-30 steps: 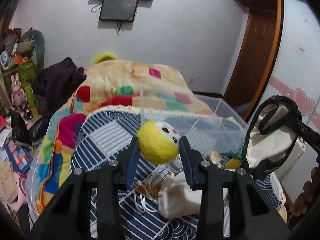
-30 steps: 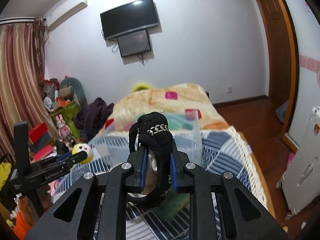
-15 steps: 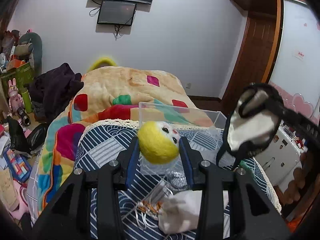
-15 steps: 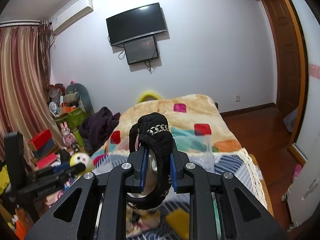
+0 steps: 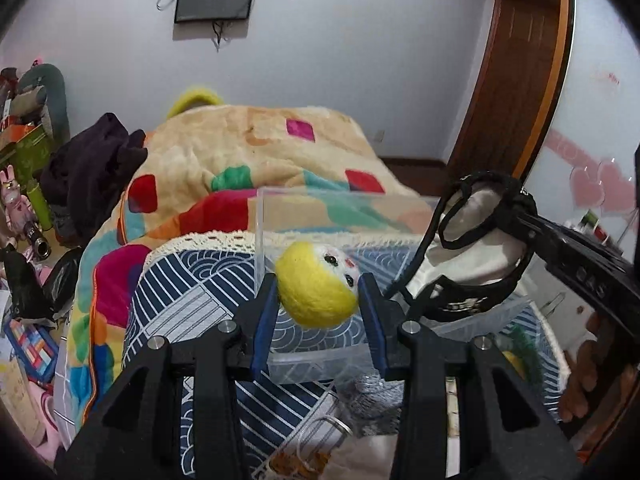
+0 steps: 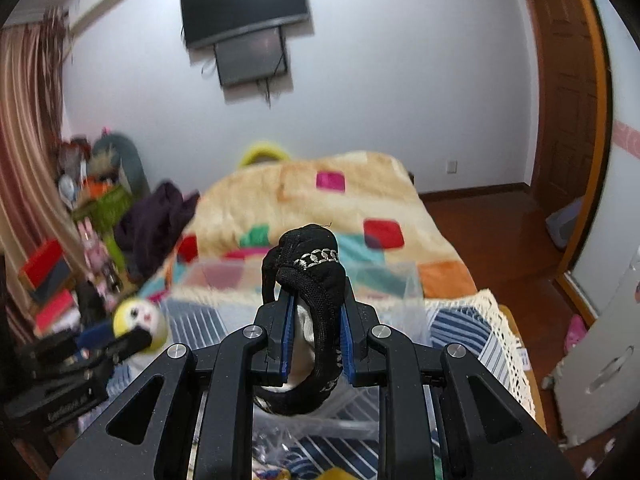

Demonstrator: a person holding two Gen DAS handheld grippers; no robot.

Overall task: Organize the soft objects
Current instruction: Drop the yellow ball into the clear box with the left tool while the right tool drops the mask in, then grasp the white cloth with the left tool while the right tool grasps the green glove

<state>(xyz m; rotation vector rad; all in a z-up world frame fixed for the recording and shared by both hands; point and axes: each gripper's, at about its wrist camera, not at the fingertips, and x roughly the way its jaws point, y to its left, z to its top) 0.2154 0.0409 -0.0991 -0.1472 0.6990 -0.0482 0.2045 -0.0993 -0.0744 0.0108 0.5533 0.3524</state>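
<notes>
- The left gripper [image 5: 318, 304] is closed on a yellow plush ball [image 5: 316, 285], both blue pads pressed into its sides, held in the air over the near edge of a clear plastic box [image 5: 320, 356] on the bed.
- Left of the box, open striped bedding [image 5: 192, 304] runs to a lace edge.
- The right gripper [image 6: 316, 316] is clamped on a black-and-white pouch [image 6: 316, 280], whose body hangs over the box's right part.
- Only the left view shows the pouch's white lining and dangling cord [image 5: 416, 264]; only the right view shows its chain trim [image 6: 318, 258] and the wood floor [image 6: 500, 232] right of the bed.
</notes>
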